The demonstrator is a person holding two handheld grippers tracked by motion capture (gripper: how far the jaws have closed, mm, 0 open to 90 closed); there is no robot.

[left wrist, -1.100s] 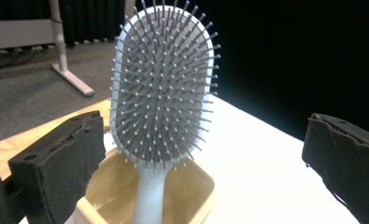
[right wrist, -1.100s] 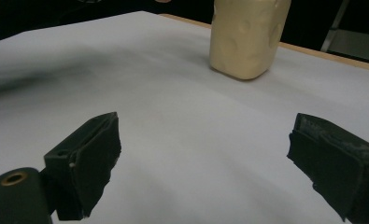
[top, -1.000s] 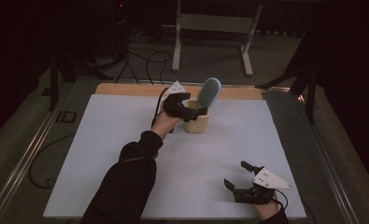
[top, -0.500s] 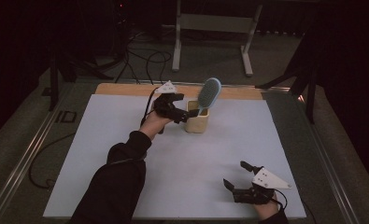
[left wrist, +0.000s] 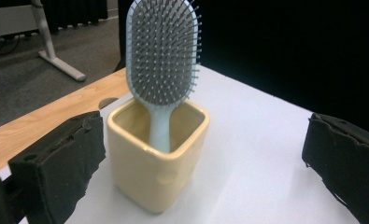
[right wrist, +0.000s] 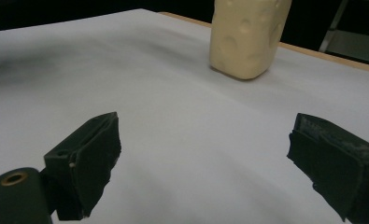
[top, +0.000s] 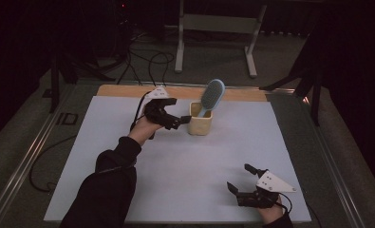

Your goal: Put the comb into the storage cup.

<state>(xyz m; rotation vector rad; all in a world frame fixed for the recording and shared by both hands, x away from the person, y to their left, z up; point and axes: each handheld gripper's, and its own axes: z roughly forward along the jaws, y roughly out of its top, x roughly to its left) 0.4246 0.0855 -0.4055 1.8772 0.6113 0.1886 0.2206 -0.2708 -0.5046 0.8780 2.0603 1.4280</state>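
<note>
Left gripper (top: 179,122) just beside cup (top: 200,118)

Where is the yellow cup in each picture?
High view: the yellow cup stands at the far middle of the white mat.
Left gripper view: low in the middle, between the open jaws, hairbrush standing in it.
Right gripper view: top, right of middle.
Shared landmark: the white mat.

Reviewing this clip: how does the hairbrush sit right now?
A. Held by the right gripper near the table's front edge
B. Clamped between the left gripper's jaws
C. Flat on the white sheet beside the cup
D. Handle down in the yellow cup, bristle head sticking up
D: the hairbrush stands handle-down inside the yellow cup, and the open left gripper is not touching it.
</note>
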